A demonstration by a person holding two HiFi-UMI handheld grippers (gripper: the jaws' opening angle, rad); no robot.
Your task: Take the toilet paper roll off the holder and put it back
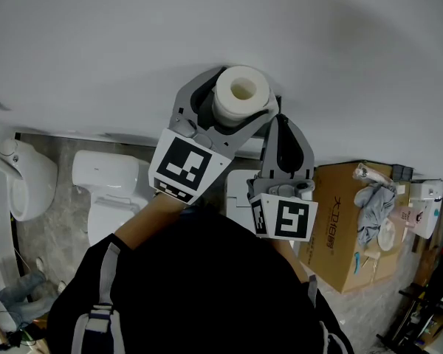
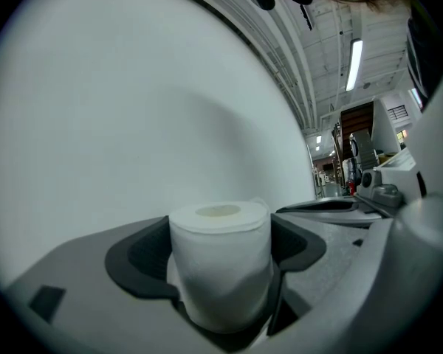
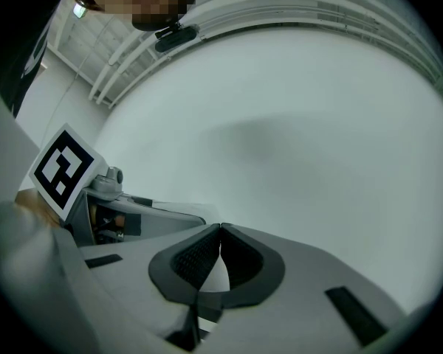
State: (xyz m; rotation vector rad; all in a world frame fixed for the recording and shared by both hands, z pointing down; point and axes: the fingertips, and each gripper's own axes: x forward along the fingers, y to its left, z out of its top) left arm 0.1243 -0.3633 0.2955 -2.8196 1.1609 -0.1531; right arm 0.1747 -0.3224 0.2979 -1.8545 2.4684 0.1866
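A white toilet paper roll point(image 1: 241, 94) stands upright, its hollow core facing up, clamped between the dark pads of my left gripper point(image 1: 239, 108). In the left gripper view the roll point(image 2: 220, 260) fills the gap between the pads, close to a plain white wall point(image 2: 133, 109). My right gripper point(image 1: 280, 126) sits just right of the roll, beside the left one. Its jaws meet at the tips with nothing held point(image 3: 220, 232). No holder shows in any view.
Below, a white toilet point(image 1: 107, 186) and a urinal point(image 1: 26, 179) stand on the grey floor at the left. At the right, a cardboard box point(image 1: 347, 227) carries a rag and small items. The white wall point(image 1: 221, 21) fills the upper view.
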